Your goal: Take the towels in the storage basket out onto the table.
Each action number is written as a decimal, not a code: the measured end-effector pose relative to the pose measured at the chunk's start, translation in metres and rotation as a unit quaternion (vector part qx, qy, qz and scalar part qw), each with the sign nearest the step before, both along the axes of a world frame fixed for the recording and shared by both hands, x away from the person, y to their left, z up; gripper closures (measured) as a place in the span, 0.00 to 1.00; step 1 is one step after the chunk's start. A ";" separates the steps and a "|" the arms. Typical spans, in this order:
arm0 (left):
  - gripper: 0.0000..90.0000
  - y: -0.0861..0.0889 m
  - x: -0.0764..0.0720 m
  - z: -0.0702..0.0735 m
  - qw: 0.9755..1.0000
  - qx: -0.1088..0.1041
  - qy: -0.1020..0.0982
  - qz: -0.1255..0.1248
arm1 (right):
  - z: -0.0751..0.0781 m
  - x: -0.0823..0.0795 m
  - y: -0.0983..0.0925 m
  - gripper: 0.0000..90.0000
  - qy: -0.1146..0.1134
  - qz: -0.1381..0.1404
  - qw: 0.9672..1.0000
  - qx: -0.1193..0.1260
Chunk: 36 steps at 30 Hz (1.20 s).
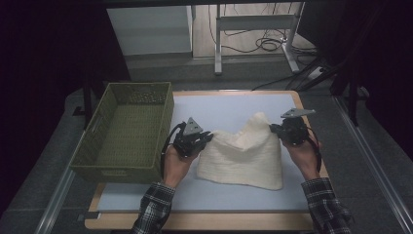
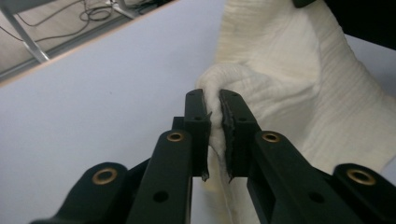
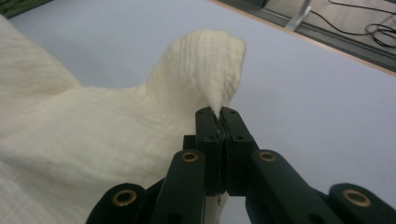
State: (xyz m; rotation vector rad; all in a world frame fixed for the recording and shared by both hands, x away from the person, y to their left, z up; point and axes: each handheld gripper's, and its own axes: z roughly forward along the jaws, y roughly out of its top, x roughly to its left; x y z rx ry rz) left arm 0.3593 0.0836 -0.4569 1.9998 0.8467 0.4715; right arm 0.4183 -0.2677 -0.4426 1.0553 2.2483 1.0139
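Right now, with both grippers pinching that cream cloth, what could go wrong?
The right gripper holds only a thin edge of the cloth, so that corner may slip out. The left gripper has a thicker bunch, so the lift could go uneven. The hanging cloth might also catch the basket close by.

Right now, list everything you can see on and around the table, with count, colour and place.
cloth: one, cream, middle of the mat, its two far corners lifted
basket: one, olive green woven, left edge of the table
mat: one, pale blue, covering the tabletop
table: one, light wood edge
frame: one, grey metal, on the floor beyond the table, with cables beside it
left gripper: one, black, shut on the cloth's left corner
right gripper: one, black, shut on the right corner
sleeves: two, plaid, bottom edge
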 end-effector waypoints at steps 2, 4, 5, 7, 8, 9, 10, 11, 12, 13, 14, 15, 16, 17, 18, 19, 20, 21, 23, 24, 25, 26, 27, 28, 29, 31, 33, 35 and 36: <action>0.79 -0.003 0.007 -0.012 1.000 0.019 0.024 0.007 | -0.004 0.005 -0.007 0.91 0.006 -0.021 1.000 0.002; 0.67 -0.004 0.010 -0.026 0.999 0.027 0.039 0.014 | -0.014 0.008 -0.015 0.80 0.026 -0.033 0.999 0.012; 0.64 -0.003 0.009 -0.032 0.999 0.021 0.043 0.014 | -0.017 0.008 -0.017 0.79 0.030 -0.036 0.999 0.015; 0.58 0.001 0.006 -0.037 0.998 0.016 0.050 0.017 | -0.021 0.004 -0.021 0.78 0.034 -0.034 0.999 0.013; 0.58 0.003 0.003 -0.037 0.999 0.011 0.050 0.016 | -0.022 0.001 -0.023 0.78 0.036 -0.031 0.999 0.013; 0.57 0.005 0.000 -0.038 0.999 0.002 0.051 0.016 | -0.023 -0.003 -0.025 0.78 0.037 -0.028 0.999 0.013; 0.57 0.007 -0.004 -0.038 0.998 -0.010 0.054 0.014 | -0.024 -0.008 -0.027 0.78 0.038 -0.023 0.999 0.015; 0.57 0.009 -0.008 -0.039 0.998 -0.020 0.059 0.008 | -0.024 -0.013 -0.028 0.78 0.041 -0.017 0.999 0.016; 0.57 0.010 -0.012 -0.040 0.998 -0.020 0.063 0.003 | -0.025 -0.019 -0.029 0.78 0.043 -0.012 0.999 0.015; 0.58 0.011 -0.017 -0.041 0.998 -0.015 0.064 0.002 | -0.026 -0.025 -0.029 0.78 0.045 -0.006 0.999 0.012; 0.59 0.011 -0.021 -0.043 0.998 -0.011 0.066 -0.002 | -0.027 -0.031 -0.030 0.78 0.046 0.000 0.999 0.011; 0.60 0.012 -0.026 -0.046 0.998 -0.007 0.069 -0.007 | -0.029 -0.038 -0.031 0.78 0.051 0.005 0.999 0.014; 0.60 0.013 -0.030 -0.048 0.997 -0.006 0.071 -0.009 | -0.030 -0.045 -0.032 0.78 0.055 0.010 0.998 0.016; 0.61 0.013 -0.034 -0.051 0.997 -0.008 0.073 -0.012 | -0.032 -0.052 -0.033 0.78 0.058 0.016 0.998 0.017; 0.62 0.014 -0.038 -0.054 0.997 -0.007 0.077 -0.016 | -0.034 -0.060 -0.033 0.79 0.064 0.021 0.998 0.018; 0.62 0.014 -0.042 -0.057 0.997 -0.006 0.080 -0.019 | -0.037 -0.067 -0.034 0.79 0.069 0.026 0.997 0.020; 0.63 0.014 -0.045 -0.060 0.996 -0.003 0.081 -0.022 | -0.039 -0.074 -0.035 0.80 0.074 0.030 0.997 0.021; 0.63 0.014 -0.048 -0.063 0.997 0.005 0.079 -0.020 | -0.042 -0.081 -0.036 0.80 0.079 0.034 0.996 0.023; 0.62 0.015 -0.050 -0.067 0.997 0.007 0.079 -0.017 | -0.047 -0.094 -0.037 0.80 0.091 0.042 0.995 0.023; 0.61 0.016 -0.051 -0.069 0.997 0.006 0.080 -0.018 | -0.050 -0.100 -0.037 0.80 0.095 0.046 0.994 0.023; 0.60 0.017 -0.051 -0.071 0.997 0.007 0.082 -0.015 | -0.052 -0.105 -0.037 0.80 0.098 0.051 0.994 0.021; 0.58 0.018 -0.051 -0.073 0.997 0.008 0.082 -0.013 | -0.054 -0.110 -0.037 0.80 0.100 0.056 0.993 0.021; 0.57 0.018 -0.051 -0.075 0.997 0.009 0.082 -0.010 | -0.056 -0.116 -0.036 0.79 0.102 0.059 0.993 0.020; 0.56 0.019 -0.050 -0.078 0.996 0.011 0.083 -0.007 | -0.058 -0.119 -0.036 0.77 0.102 0.062 0.993 0.016; 0.56 0.019 -0.049 -0.080 0.996 0.012 0.086 -0.005 | -0.061 -0.122 -0.036 0.75 0.104 0.062 0.993 0.013; 0.55 0.018 -0.046 -0.085 0.996 0.013 0.089 -0.006 | -0.067 -0.126 -0.034 0.70 0.102 0.060 0.993 0.001; 0.55 0.014 -0.047 -0.087 0.996 0.027 0.083 -0.007 | -0.072 -0.129 -0.033 0.68 0.101 0.058 0.993 -0.012; 0.59 0.012 -0.048 -0.087 0.996 0.031 0.081 -0.004 | -0.075 -0.132 -0.034 0.74 0.093 0.058 0.994 -0.001; 0.66 0.011 -0.048 -0.087 0.996 0.027 0.084 -0.001 | -0.076 -0.134 -0.035 0.84 0.094 0.061 0.994 0.005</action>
